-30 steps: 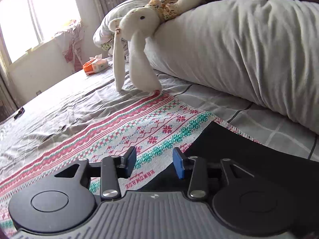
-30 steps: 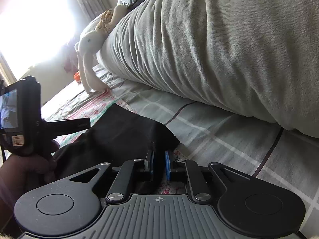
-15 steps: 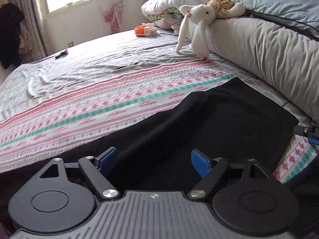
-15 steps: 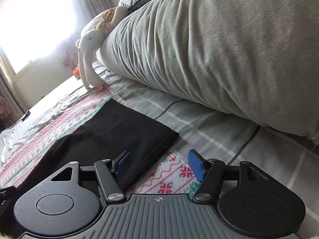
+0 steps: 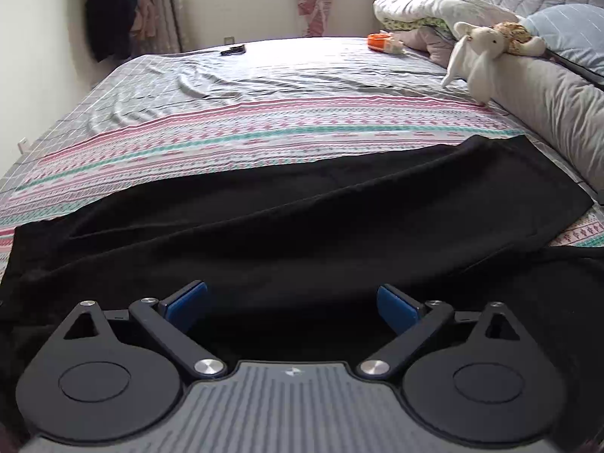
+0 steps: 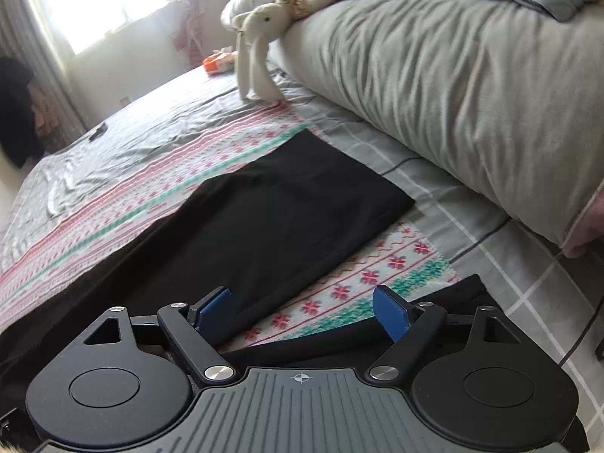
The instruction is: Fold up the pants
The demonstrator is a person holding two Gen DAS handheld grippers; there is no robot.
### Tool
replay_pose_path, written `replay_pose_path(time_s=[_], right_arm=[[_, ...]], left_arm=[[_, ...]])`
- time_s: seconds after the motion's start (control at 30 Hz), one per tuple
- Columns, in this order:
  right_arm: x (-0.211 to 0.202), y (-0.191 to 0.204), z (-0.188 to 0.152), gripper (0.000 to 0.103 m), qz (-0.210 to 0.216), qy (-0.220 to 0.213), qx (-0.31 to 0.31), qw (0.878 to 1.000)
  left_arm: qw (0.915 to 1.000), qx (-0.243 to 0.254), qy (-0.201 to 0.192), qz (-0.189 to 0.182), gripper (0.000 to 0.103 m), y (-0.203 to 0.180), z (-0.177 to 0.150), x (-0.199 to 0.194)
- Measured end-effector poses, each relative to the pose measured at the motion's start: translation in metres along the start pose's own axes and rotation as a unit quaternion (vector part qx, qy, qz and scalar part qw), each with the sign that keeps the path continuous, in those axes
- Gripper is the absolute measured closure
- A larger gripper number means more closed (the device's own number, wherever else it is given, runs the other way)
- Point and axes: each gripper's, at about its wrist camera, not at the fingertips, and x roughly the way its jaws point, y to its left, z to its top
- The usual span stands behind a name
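Both grippers are being pulled back from the pants (image 5: pixel 302 219); the left gripper (image 5: pixel 292 304) and right gripper (image 6: pixel 302 309) have just been opening, nothing held. The pants are being left flat ahead of the fingers, probably for the next fold.

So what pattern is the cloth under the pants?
Pink and teal patterned stripes on white cloth, clearest in the left wrist view.

Black pants (image 5: pixel 302 226) lie flat; legs stretched across patterned blanket (image 5: pixel 264 128).
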Motion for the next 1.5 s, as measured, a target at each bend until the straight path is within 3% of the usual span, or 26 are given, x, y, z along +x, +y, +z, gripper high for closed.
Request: replay_pose_path(time_s=[0.17,0.3,0.47,0.6,0.77,0.93,1.0,1.07,1.1,1.13,1.23,1.27,1.3,1.33,1.43,1.47,1.5], right_arm=[[-0.008,0.066,-0.003,0.016,0.021,0.012,-0.055,0.998],[0.0,0.124,-0.004,0.016,0.064,0.015,-0.102,0.993],[0.03,0.193,-0.002,0.016,0.123,0.016,-0.182,0.975],[0.064,0.242,0.0,0.016,0.148,0.037,-0.26,0.953],[0.109,0.289,-0.001,0.018,0.141,0.063,-0.361,0.92],[0.149,0.309,0.008,0.019,0.14,0.085,-0.395,0.904],[0.162,0.314,0.012,0.02,0.143,0.096,-0.409,0.896],[0.174,0.321,0.013,0.021,0.141,0.106,-0.428,0.886],[0.181,0.323,0.014,0.023,0.141,0.111,-0.438,0.881],[0.187,0.326,0.015,0.025,0.141,0.118,-0.446,0.876],[0.204,0.33,0.019,0.036,0.147,0.139,-0.466,0.861],[0.206,0.331,0.023,0.041,0.162,0.148,-0.462,0.859],[0.21,0.331,0.026,0.056,0.178,0.165,-0.455,0.857],[0.212,0.331,0.03,0.059,0.195,0.18,-0.445,0.855],[0.209,0.333,0.031,0.085,0.207,0.185,-0.46,0.843],[0.208,0.335,0.031,0.1,0.213,0.19,-0.463,0.839],[0.206,0.336,0.03,0.101,0.211,0.186,-0.469,0.838]], left_arm=[[0.9994,-0.021,0.0,0.029,0.0,0.061,0.006,-0.008],[0.9985,-0.02,0.011,0.051,0.0,0.115,0.019,0.0],[0.9976,0.026,0.021,0.061,0.0,0.163,0.036,0.027],[0.9959,0.082,0.016,0.034,0.0,0.178,0.046,0.054],[0.9922,0.123,0.021,-0.011,0.003,0.181,0.07,0.103],[0.9874,0.147,0.028,-0.053,0.012,0.183,0.089,0.145],[0.9846,0.153,0.038,-0.075,0.02,0.183,0.092,0.158],[0.981,0.162,0.053,-0.093,0.039,0.18,0.092,0.166],[0.9794,0.167,0.06,-0.097,0.046,0.181,0.092,0.169],[0.9779,0.171,0.067,-0.099,0.06,0.179,0.092,0.171],[0.975,0.192,0.063,-0.093,0.074,0.178,0.091,0.172],[0.9754,0.19,0.061,-0.094,0.075,0.179,0.092,0.173],[0.9766,0.184,0.06,-0.094,0.075,0.18,0.091,0.172],[0.9779,0.178,0.058,-0.094,0.076,0.183,0.093,0.174],[0.9815,0.167,0.044,-0.083,0.076,0.183,0.094,0.172],[0.9824,0.166,0.038,-0.076,0.076,0.182,0.096,0.171],[0.9835,0.165,0.029,-0.068,0.076,0.181,0.098,0.17]])
